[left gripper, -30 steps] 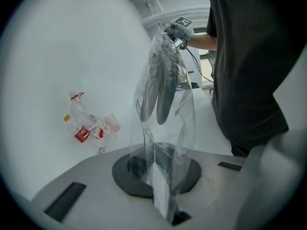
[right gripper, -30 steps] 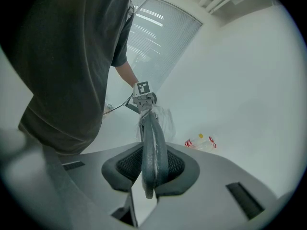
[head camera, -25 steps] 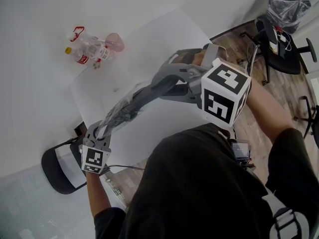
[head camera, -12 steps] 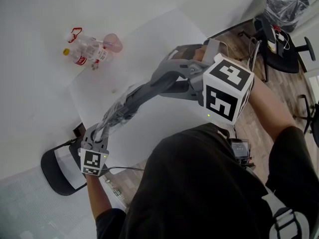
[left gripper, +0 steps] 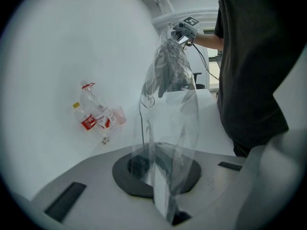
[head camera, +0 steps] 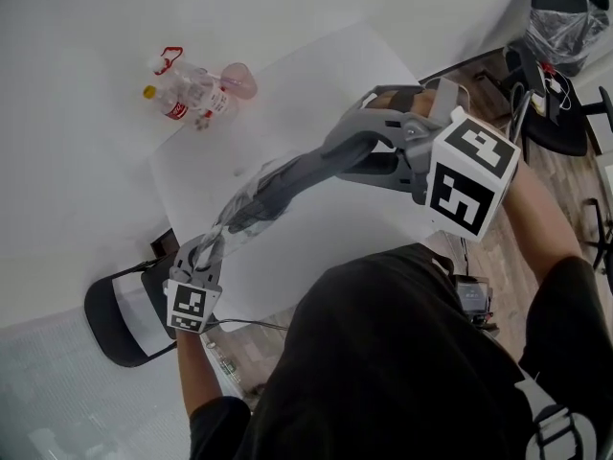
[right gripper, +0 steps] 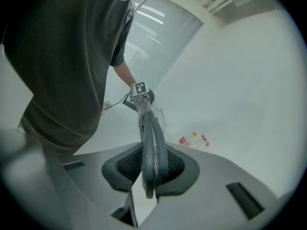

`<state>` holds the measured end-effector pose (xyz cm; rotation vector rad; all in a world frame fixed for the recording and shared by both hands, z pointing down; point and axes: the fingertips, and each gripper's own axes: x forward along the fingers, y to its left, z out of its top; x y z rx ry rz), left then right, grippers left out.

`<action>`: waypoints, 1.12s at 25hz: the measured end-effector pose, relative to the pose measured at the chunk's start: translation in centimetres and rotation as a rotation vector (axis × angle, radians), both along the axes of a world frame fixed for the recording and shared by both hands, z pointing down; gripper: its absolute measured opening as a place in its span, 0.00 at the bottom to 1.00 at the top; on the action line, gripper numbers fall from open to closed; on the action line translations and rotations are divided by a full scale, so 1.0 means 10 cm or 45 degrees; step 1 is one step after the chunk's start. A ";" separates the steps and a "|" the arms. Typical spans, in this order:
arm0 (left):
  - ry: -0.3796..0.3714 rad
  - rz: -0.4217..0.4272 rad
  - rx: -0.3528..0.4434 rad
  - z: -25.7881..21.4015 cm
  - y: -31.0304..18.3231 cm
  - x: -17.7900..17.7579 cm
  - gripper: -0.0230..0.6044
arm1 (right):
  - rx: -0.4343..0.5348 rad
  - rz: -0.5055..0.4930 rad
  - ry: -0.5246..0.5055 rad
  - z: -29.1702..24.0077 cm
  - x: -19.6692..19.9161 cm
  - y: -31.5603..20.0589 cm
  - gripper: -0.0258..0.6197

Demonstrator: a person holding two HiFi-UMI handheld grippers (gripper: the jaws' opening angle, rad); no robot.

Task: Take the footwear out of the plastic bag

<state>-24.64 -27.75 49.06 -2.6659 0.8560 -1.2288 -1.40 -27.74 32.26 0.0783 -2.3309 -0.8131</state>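
Note:
A clear plastic bag [head camera: 233, 215] with dark grey footwear [head camera: 292, 175] in it hangs stretched between my two grippers above the white table [head camera: 316, 65]. My left gripper [head camera: 208, 249] is at the lower left, shut on the bag's empty end [left gripper: 165, 143]. My right gripper [head camera: 333, 153], further right and higher, is shut on the footwear's edge [right gripper: 152, 147]. In the left gripper view the footwear [left gripper: 170, 71] hangs inside the plastic below the right gripper [left gripper: 184, 30]. In the right gripper view the left gripper [right gripper: 139, 89] shows at the far end of the bag.
Two plastic bottles [head camera: 187, 89] and a pink cup [head camera: 238, 80] lie at the table's far left corner. A black chair [head camera: 120, 319] stands below the left gripper. Office chairs [head camera: 560, 113] and a bin bag [head camera: 565, 22] stand on the wooden floor at right.
The left gripper has drawn the bag's end slightly lower and away from the right gripper, so the bag looks a bit longer. The right gripper holds still. The head view has shifted.

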 end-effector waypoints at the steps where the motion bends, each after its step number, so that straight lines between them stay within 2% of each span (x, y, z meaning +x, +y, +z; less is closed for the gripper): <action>1: 0.003 -0.008 -0.002 0.01 0.00 -0.03 0.08 | 0.001 0.008 -0.001 0.00 0.01 -0.01 0.16; 9: 0.011 -0.080 -0.038 -0.09 0.01 -0.05 0.08 | -0.011 0.030 -0.027 -0.19 0.23 -0.13 0.17; 15: 0.137 -0.207 -0.089 -0.07 -0.01 -0.16 0.08 | 0.004 0.103 -0.085 -0.34 0.45 -0.24 0.17; 18: 0.214 -0.299 -0.088 -0.12 -0.05 -0.24 0.08 | 0.016 0.154 -0.194 -0.45 0.55 -0.34 0.16; 21: 0.307 -0.459 -0.044 -0.20 -0.14 -0.36 0.08 | 0.037 0.272 -0.307 -0.49 0.66 -0.43 0.17; 23: 0.369 -0.572 0.016 -0.35 -0.23 -0.38 0.08 | 0.064 0.368 -0.406 -0.54 0.74 -0.50 0.16; 28: 0.425 -0.819 0.203 -0.81 -0.43 -0.26 0.08 | 0.121 0.567 -0.726 -0.67 0.78 -0.64 0.17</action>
